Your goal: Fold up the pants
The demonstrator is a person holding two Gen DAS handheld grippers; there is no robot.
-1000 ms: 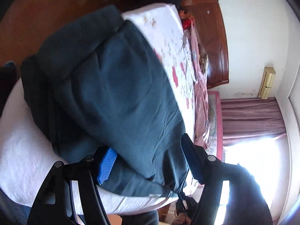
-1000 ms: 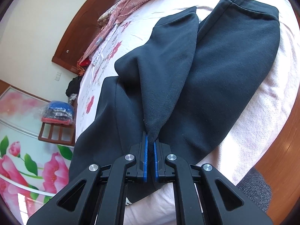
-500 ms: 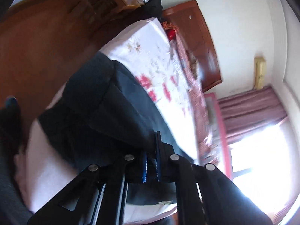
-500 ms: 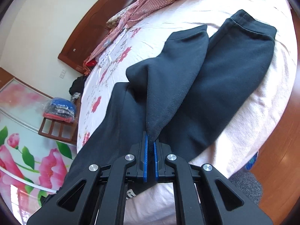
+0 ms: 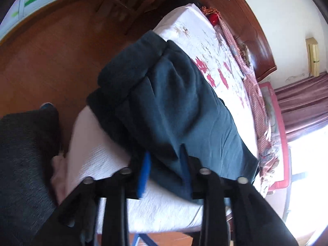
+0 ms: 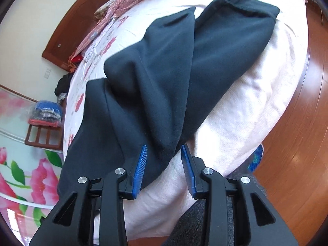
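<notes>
Lying lengthwise near the bed's edge, the dark teal fleece pants (image 6: 164, 82) rest on the white textured bedspread (image 6: 256, 102), one leg folded partly over the other, cuffs at the far end.

Left gripper (image 5: 164, 168): blue-padded fingers parted, with pants fabric lying between them; no clamp on the cloth is evident, though the view is blurred. Right gripper (image 6: 164, 164): fingers spread apart, released, with the near tip of the upper leg lying between the pads but not pinched.

Risks, as judged:
- The upper leg sits askew, so a fold made from this lay would likely trap a diagonal crease.
- The garment lies close to the mattress edge above the brown wooden floor (image 6: 307, 82); a careless pull could drag it off.
- Closing on a single layer would separate the stack.

Count: one pair of pants, two legs, two grippers.
</notes>
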